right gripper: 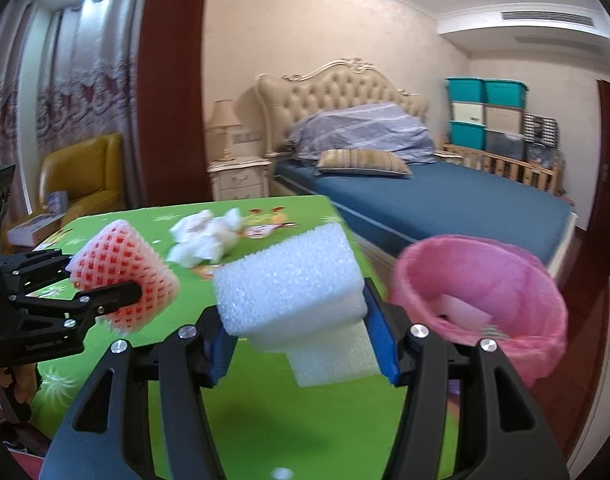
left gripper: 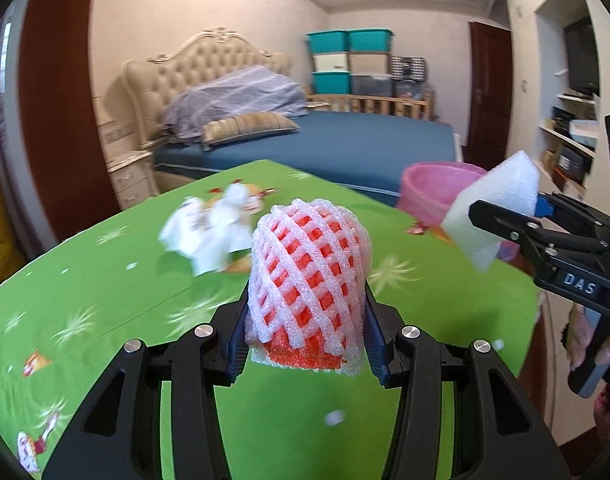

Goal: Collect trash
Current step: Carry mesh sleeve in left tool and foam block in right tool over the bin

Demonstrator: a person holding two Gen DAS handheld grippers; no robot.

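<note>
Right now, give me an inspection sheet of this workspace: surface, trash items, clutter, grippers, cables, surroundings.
Surface: green patterned tablecloth, small white crumbs on it.
Job's things: pink foam fruit net and white foam block, both held; crumpled white tissue lying on the table; pink-lined trash bin beside the table, something pale inside.
Clutter: nothing seen beyond the trash.
Grippers: left gripper shut on the net; right gripper shut on the block.
Cables: nothing seen.
Surroundings: bed, yellow armchair, stacked storage bins.
</note>
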